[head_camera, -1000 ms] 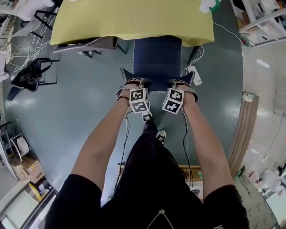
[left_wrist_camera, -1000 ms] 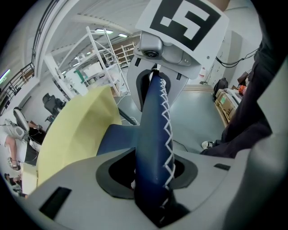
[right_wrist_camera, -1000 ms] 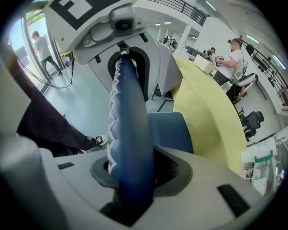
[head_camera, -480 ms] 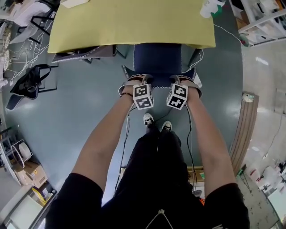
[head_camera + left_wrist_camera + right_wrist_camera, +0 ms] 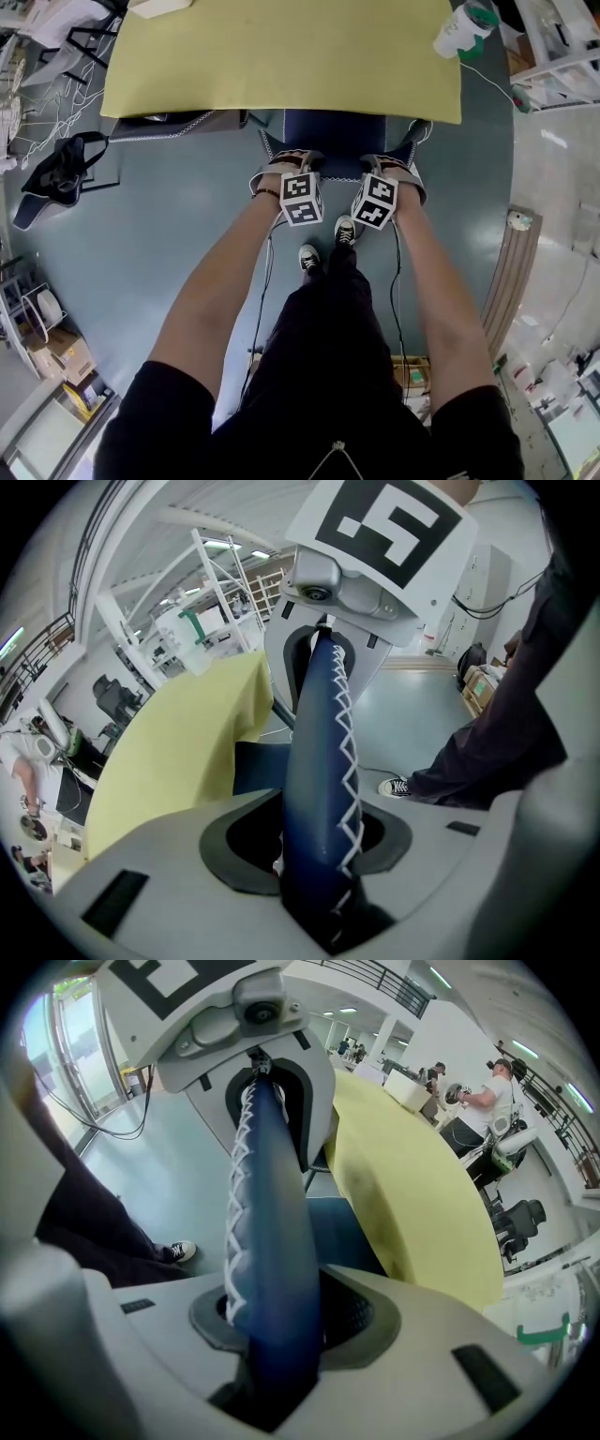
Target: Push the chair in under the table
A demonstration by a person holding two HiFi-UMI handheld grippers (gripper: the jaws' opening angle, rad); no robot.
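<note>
The chair has a dark blue seat (image 5: pixel 333 127) and a blue backrest (image 5: pixel 314 761) edged with white zigzag stitching. Most of the seat lies under the yellow table (image 5: pixel 281 56). My left gripper (image 5: pixel 286 167) is shut on the left part of the backrest's top edge, and my right gripper (image 5: pixel 389 169) is shut on the right part. In the left gripper view the backrest runs straight through the left gripper (image 5: pixel 319 860). The right gripper view shows the backrest (image 5: pixel 267 1241) clamped in the right gripper (image 5: pixel 272 1335), with the table (image 5: pixel 412 1185) just beyond.
A white cup with a green lid (image 5: pixel 464 28) stands at the table's right corner. A second chair (image 5: pixel 169 124) sits under the table's left side. A black bag (image 5: pixel 56 173) and cables lie on the floor at left. My feet (image 5: pixel 323 244) are just behind the chair.
The chair has slid further under the table, so less of its seat shows. Both grippers went with it toward the table, still on the backrest, and my feet stepped forward.
</note>
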